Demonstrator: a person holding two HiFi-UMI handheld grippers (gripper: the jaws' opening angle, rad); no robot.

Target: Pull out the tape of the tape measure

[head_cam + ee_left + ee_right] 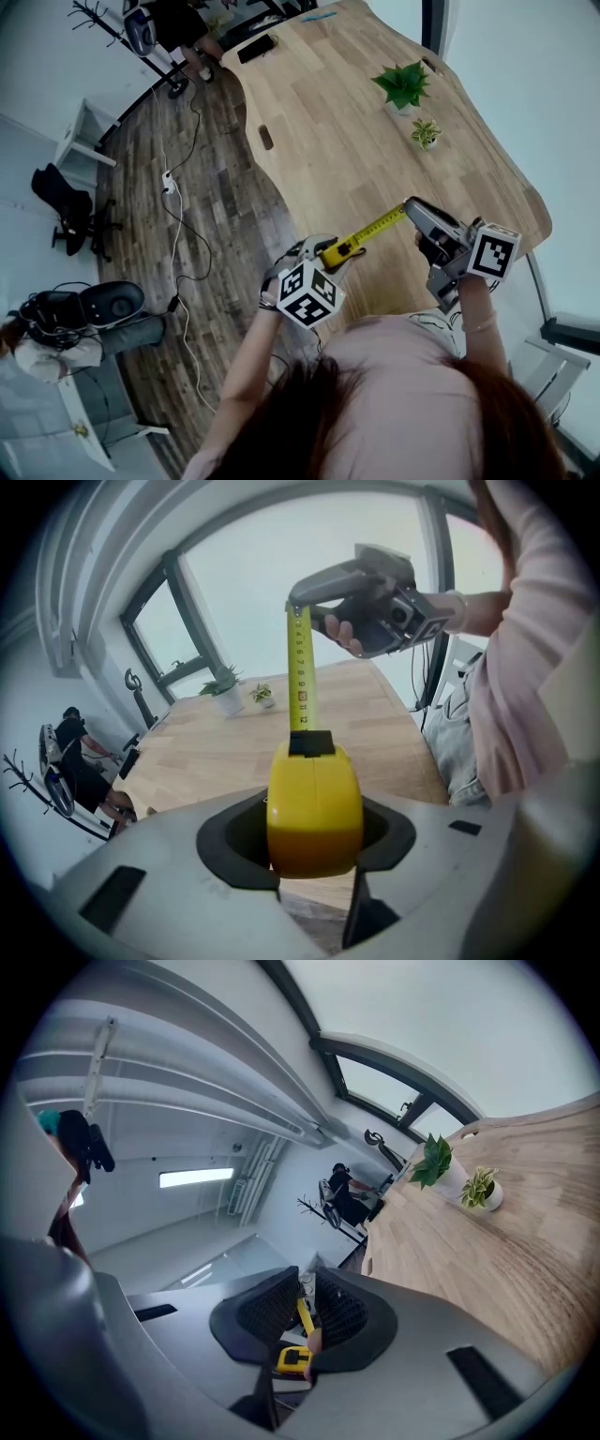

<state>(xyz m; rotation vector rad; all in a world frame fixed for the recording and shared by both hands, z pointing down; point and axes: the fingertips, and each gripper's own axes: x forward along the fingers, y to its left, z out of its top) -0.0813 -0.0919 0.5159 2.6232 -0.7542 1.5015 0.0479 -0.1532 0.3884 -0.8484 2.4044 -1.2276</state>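
A yellow tape measure [314,808] sits between the black pads of my left gripper [313,841], which is shut on its case. In the head view the case [343,253] hangs over the table's near edge, just ahead of the left gripper [328,253]. The yellow tape [380,226] runs up and to the right to my right gripper [411,208], whose jaws pinch its end. From the left gripper view the tape [300,667] rises straight to the right gripper [298,607]. In the right gripper view the blade [304,1317] lies between nearly closed pads, with the case [293,1359] beyond.
The wooden table [328,131] carries two small potted plants [404,86] [426,133] at the far right and a black flat object [256,48] at the far end. Cables [173,216] trail over the dark plank floor on the left, near a chair [66,202] and a seated person [56,337].
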